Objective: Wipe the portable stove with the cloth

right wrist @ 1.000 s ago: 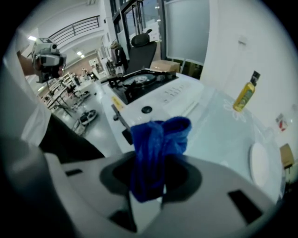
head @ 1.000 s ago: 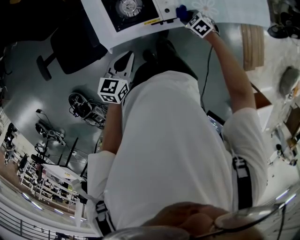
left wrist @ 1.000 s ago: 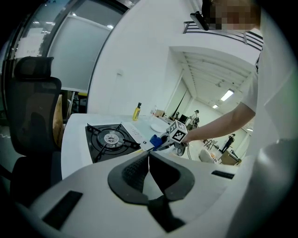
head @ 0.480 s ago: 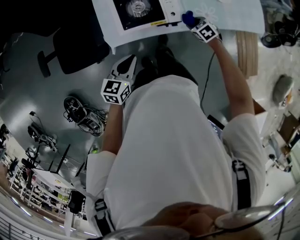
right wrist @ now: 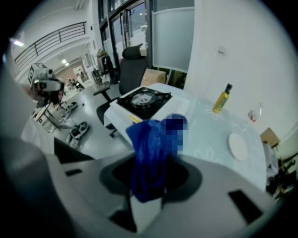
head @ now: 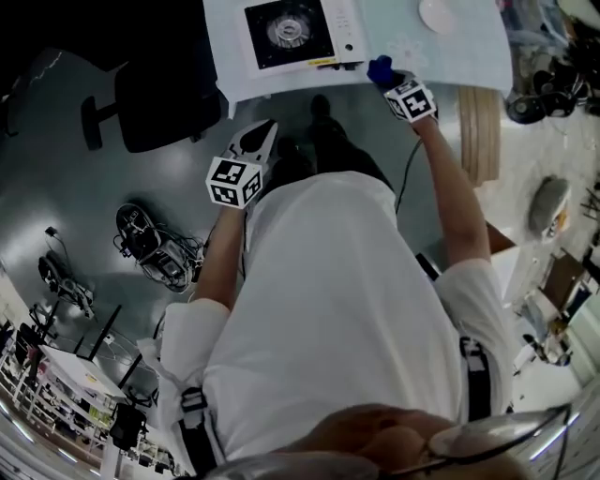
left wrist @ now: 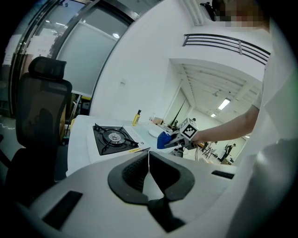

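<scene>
right gripper (right wrist: 148, 183): clamped on blue cloth (right wrist: 150, 148)
left gripper (left wrist: 149, 155): jaws together, nothing between
stove (head: 291, 33): head view alone shows cloth just beside it

Table (head: 450, 49) is a white rectangular top with a pale cover and a faint flower print on the near side. Three items sit directly on it. The portable stove (head: 292, 33) has a white body, black top, round burner in the middle and a yellow strip along its front edge; it sits flat at the left end, close to the front edge. A white plate (head: 437, 14) lies flat, well apart from the stove, toward the right and back. A yellow bottle (right wrist: 222, 99) with a dark cap stands upright near the wall side, between stove and plate in the right gripper view.
</scene>
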